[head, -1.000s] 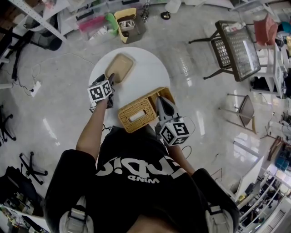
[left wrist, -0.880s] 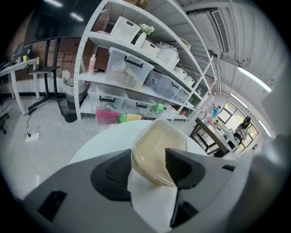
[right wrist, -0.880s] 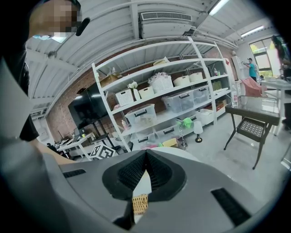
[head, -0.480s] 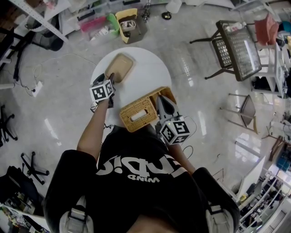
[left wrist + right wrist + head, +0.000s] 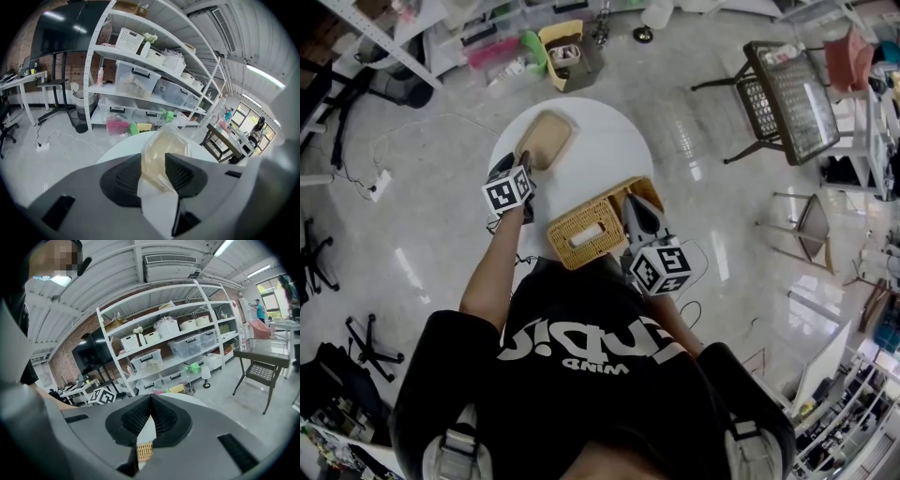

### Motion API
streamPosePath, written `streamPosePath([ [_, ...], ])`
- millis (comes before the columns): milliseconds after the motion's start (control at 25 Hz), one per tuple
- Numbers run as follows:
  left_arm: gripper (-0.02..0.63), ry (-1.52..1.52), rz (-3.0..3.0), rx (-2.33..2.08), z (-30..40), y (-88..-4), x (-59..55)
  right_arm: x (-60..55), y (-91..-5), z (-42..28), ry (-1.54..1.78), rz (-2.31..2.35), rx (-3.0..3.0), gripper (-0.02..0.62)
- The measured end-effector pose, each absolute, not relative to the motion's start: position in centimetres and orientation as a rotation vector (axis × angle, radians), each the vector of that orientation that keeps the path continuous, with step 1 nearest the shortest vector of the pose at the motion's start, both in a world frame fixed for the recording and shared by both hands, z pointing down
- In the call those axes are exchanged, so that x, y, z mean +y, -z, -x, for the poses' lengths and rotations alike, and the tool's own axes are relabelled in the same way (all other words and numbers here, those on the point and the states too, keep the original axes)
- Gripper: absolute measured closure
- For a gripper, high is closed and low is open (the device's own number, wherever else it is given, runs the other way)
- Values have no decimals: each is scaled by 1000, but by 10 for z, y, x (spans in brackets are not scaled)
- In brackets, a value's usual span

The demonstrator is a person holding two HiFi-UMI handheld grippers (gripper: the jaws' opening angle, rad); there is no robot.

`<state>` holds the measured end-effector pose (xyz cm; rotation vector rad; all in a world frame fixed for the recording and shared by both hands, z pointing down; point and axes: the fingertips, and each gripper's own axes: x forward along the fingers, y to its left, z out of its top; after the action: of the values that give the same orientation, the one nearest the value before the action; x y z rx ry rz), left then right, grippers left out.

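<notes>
A beige translucent container [image 5: 547, 137] lies on the far part of the round white table [image 5: 605, 141]. My left gripper [image 5: 524, 160] is shut on its near edge. In the left gripper view the container [image 5: 165, 150] stands tilted between the two jaws. A wicker basket [image 5: 584, 223] with a white slot on top sits at the near side of the table. My right gripper [image 5: 630, 201] is at the basket's right end with its jaws together. In the right gripper view a strip of the wicker basket [image 5: 144, 450] shows in the gap behind the right gripper [image 5: 150, 399].
White shelving with clear bins [image 5: 136, 77] stands past the table. Pink, green and yellow bins [image 5: 530, 49] sit on the floor beyond it. A dark mesh chair [image 5: 783, 94] is at the right. The person's body fills the near edge of the head view.
In the left gripper view the container has tipped up a little and the shelves have shifted. The right gripper and the basket have barely moved.
</notes>
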<state>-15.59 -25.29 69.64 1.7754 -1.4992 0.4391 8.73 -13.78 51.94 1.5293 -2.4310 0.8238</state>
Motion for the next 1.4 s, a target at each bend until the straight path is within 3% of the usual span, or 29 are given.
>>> streamPosePath([
  [600,566,-215,-1850,-1346,123,-639,-227,-123,-497,-89,-777,-1531,-2519,598],
  [1400,570,-67,-2188,-1487,117,-440,-187,-118,-441,-79,-616,-1499,-2665,598],
])
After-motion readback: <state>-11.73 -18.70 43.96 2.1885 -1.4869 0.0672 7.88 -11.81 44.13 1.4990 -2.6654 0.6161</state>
